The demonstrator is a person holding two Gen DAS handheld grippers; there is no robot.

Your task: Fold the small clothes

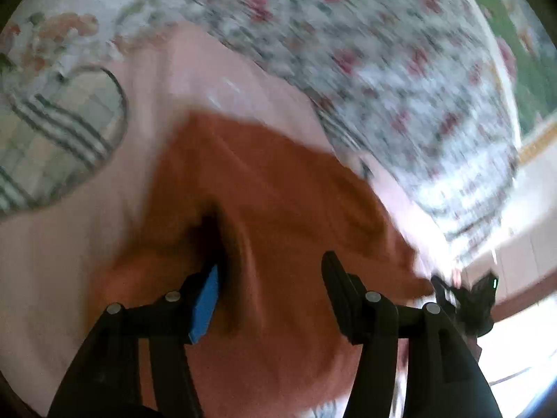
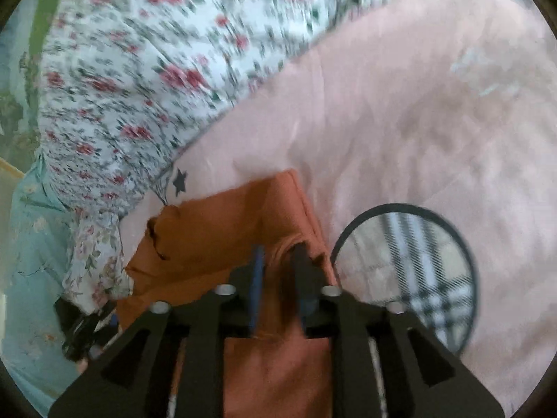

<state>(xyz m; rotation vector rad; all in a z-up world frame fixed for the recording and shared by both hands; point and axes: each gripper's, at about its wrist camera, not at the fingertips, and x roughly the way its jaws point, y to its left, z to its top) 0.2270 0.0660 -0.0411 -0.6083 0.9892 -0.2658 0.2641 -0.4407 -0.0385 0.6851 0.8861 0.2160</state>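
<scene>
An orange garment lies on a pink cloth spread over the bed. My left gripper is open, its fingers straddling a raised fold of the orange garment. In the right wrist view the orange garment is partly folded, and my right gripper is shut on a bunched edge of it. The pink cloth carries a round plaid patch to the right of that gripper. The other gripper shows at the lower left of the right wrist view and at the right of the left wrist view.
A floral bedspread lies beyond the pink cloth, also in the right wrist view. The plaid patch is at the left in the left wrist view. A light blue floral fabric hangs at the left edge. Both views are motion-blurred.
</scene>
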